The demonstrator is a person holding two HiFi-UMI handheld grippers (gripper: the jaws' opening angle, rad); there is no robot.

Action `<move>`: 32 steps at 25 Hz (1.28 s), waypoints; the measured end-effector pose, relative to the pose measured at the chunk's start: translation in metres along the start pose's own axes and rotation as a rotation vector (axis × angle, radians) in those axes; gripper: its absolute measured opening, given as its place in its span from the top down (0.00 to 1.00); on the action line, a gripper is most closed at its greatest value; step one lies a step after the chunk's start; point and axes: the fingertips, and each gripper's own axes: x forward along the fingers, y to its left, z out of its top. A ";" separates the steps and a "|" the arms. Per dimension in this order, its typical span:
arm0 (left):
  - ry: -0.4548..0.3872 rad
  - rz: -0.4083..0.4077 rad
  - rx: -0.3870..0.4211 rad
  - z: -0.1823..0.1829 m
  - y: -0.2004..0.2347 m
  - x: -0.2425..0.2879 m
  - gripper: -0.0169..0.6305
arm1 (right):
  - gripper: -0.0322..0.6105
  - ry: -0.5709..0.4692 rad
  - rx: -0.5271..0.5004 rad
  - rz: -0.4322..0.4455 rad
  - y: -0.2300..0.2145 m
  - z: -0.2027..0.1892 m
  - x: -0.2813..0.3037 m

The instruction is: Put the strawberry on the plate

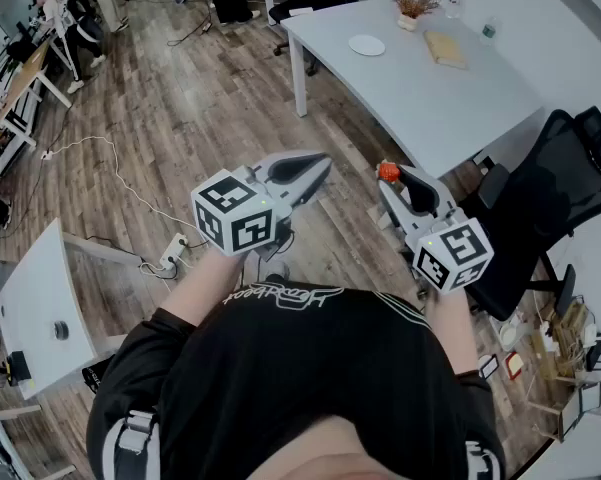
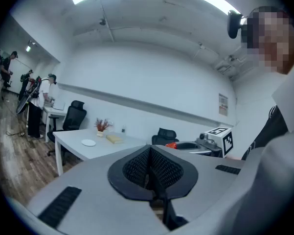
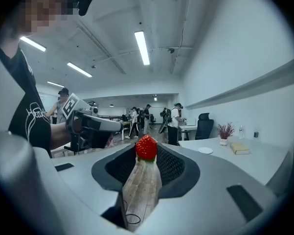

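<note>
Strawberry (image 3: 146, 147) pinched at tips of right gripper (image 1: 396, 180), mid-frame, well apart from plate (image 1: 367, 45) at upper centre on table (image 1: 435, 103). Left gripper (image 1: 318, 165) clenched, empty. Keep squeeze gentle, carry level, lower onto plate before release.

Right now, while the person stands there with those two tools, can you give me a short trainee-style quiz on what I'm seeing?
1. What sits between the jaws of the right gripper? A) a lemon B) a strawberry C) a cup
2. True or false: the jaws of the left gripper stand wide apart.
3. On what does the plate rest?
Key: 1 B. 2 False: they are together, with nothing between them. 3 On the white table, well ahead of both grippers.
</note>
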 end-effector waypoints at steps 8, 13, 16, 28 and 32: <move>0.029 0.010 0.093 -0.002 -0.015 0.012 0.96 | 0.75 -0.001 -0.025 -0.006 -0.009 -0.002 -0.008; 0.061 0.026 0.077 -0.014 -0.015 0.016 0.96 | 0.75 0.010 0.007 0.002 -0.010 -0.017 -0.009; 0.083 0.053 0.071 -0.020 -0.010 0.017 0.96 | 0.75 0.041 0.043 0.000 -0.015 -0.032 -0.005; 0.125 0.040 0.034 -0.033 0.007 0.041 0.96 | 0.75 0.053 0.084 0.003 -0.030 -0.046 0.005; 0.127 0.034 0.034 -0.036 0.024 0.054 0.96 | 0.75 0.052 0.096 0.002 -0.044 -0.051 0.017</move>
